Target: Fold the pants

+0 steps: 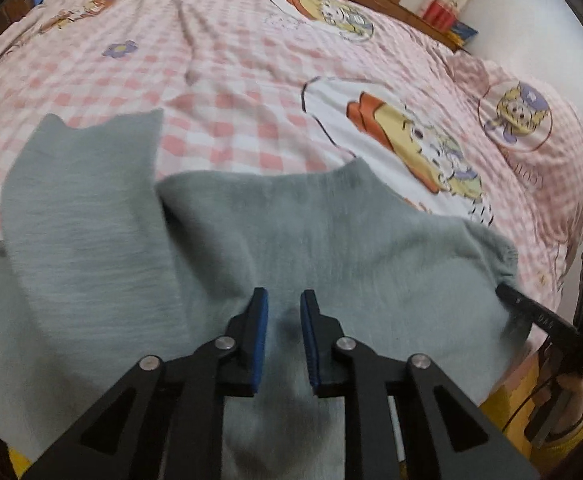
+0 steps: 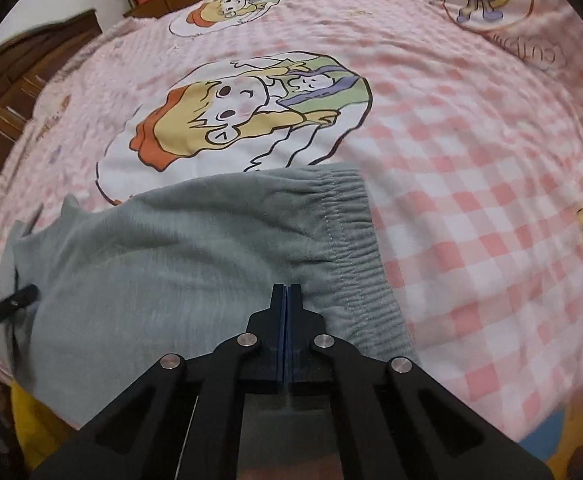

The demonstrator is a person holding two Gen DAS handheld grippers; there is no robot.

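Left wrist view: left gripper (image 1: 284,300) gapes over grey pants (image 1: 331,240) — right gripper (image 2: 287,294) pinched closed beside the waistband (image 2: 355,248), grip unclear.

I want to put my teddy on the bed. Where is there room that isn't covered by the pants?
Past the pants' elastic waistband, the pink checked quilt is bare. Beyond the leg ends, toward the purple flower, it is bare too. Near the left gripper and right gripper it is crowded.

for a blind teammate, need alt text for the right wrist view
The right tongs are shut over grey pants near their elastic waistband, on a pink checked cartoon bedspread. The left tongs' tip shows at left.
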